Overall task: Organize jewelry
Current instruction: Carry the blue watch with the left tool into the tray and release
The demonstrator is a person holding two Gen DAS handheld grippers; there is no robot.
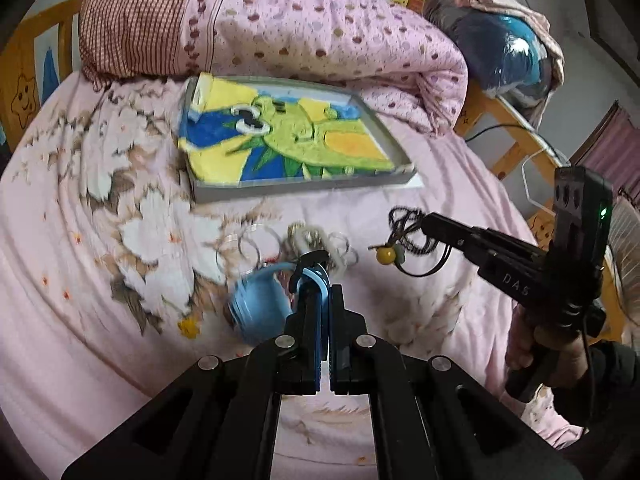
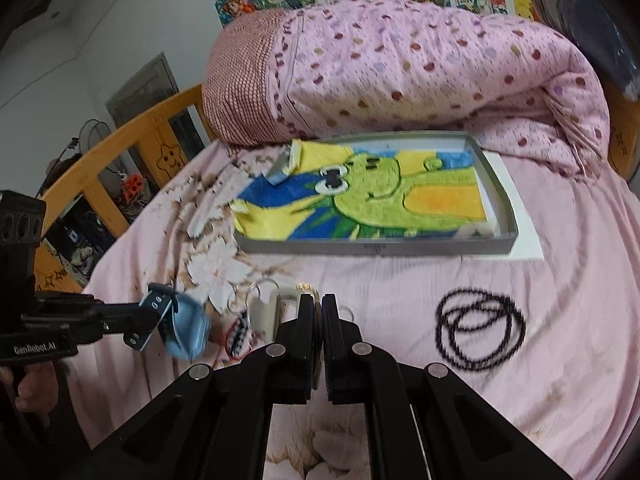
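Jewelry rings [image 1: 256, 246] and chains lie scattered on the pink bedsheet [image 1: 80, 280], with a grey tray [image 2: 380, 246] lined by a frog-print towel [image 2: 360, 200] at my 12 o'clock and a rolled quilt [image 2: 420, 72] behind it. My left gripper [image 1: 316, 276] is clenched on a blue watch [image 1: 260, 304], whose case hangs at its 9 o'clock above the rings. My right gripper [image 2: 316, 304] is clamped on a thin cord, and a black bead necklace [image 2: 480, 328] lies at its 3 o'clock.
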